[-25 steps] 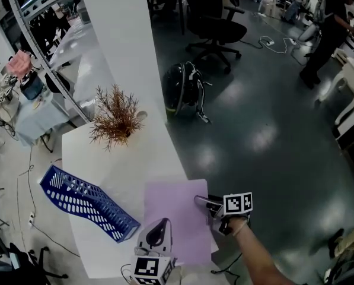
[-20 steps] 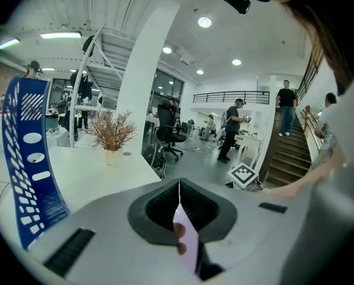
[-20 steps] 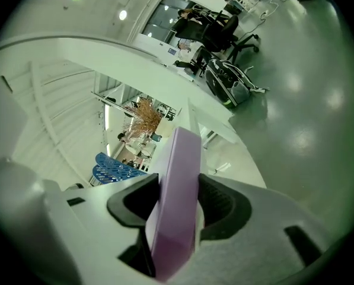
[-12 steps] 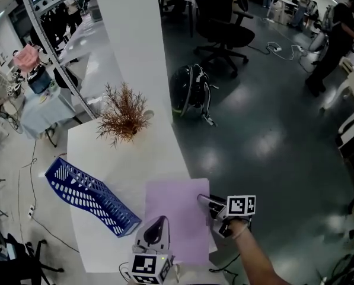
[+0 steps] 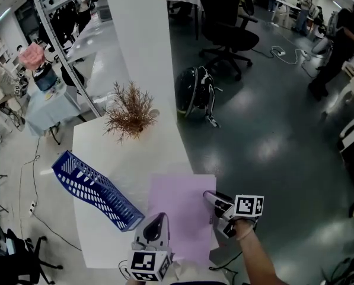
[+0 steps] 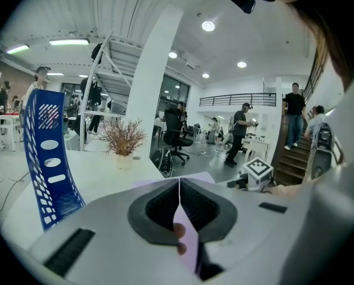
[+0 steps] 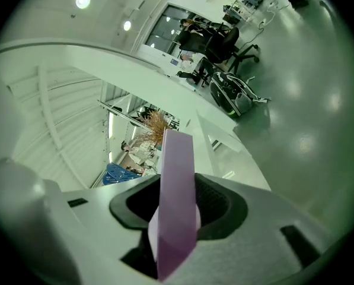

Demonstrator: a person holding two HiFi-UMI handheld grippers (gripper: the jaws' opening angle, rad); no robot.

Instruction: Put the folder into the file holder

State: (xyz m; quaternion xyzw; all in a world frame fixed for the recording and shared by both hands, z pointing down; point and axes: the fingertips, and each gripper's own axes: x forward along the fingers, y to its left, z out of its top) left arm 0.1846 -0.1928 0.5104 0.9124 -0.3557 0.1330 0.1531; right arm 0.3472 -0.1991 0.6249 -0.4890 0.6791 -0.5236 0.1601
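A pale purple folder [image 5: 182, 215] lies at the near right of the white table [image 5: 99, 153], its right edge past the table's edge. My left gripper [image 5: 158, 218] is shut on the folder's near edge; the purple sheet [image 6: 187, 227] shows between its closed pads. My right gripper [image 5: 207, 196] grips the right edge. Its jaws have just been closing, and the folder [image 7: 177, 183] stands edge-on between the pads. The blue slotted file holder [image 5: 96, 192] lies on its side left of the folder, also seen as file holder [image 6: 46, 159] in the left gripper view.
A dried plant in a vase [image 5: 130, 113] stands at the table's far end against a white column [image 5: 144, 52]. On the dark floor to the right are a backpack [image 5: 194, 91] and an office chair [image 5: 227, 37]. A person [image 5: 343, 37] stands far right.
My right gripper has risen a little with the folder's right edge between its jaws. The left gripper has stayed on the near edge.
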